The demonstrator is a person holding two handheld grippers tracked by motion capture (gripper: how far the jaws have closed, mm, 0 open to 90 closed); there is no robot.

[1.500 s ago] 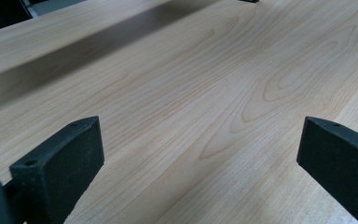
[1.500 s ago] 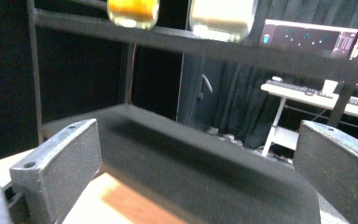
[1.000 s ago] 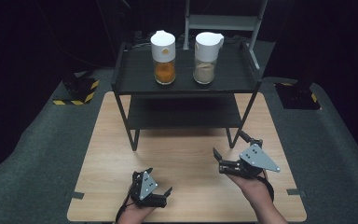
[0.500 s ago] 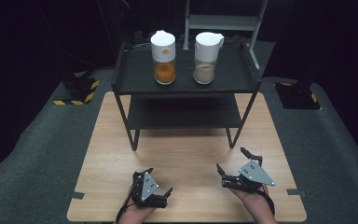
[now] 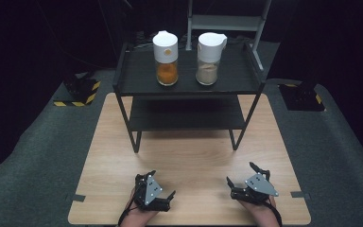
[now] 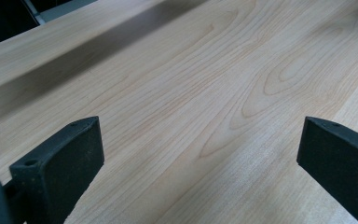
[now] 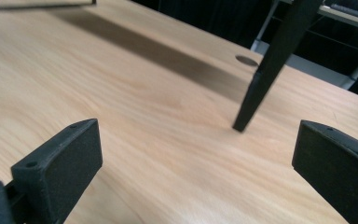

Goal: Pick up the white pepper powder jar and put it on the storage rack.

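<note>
Clear jars with white caps are the nearest goods to work on: 2 of them stand upright side by side on the top tier of the black metal 2-tier shelf rack [image 5: 123, 80], the clear jar of orange powder with a white cap [image 5: 166, 57] to the left and the clear jar of beige powder with a white spouted cap [image 5: 210, 57] to the right, near each other but apart. That rack sits at the far edge of the light wooden tabletop [image 5: 194, 156], so both jars are raised and well apart from the hands. The left tool [image 5: 158, 195] rests low near the near edge, left of the middle; in the left gripper view its 2 black jaws stand wide apart with nothing but wood grain between them. The right tool [image 5: 243, 182] lies near the near right corner, jaws equally spread and empty, and its own view looks towards one slanted rack leg [image 7: 272, 60] planted on the tabletop. Both seem parked in a ready pose, one per jar, leaving a free path forward to the rack.
</note>
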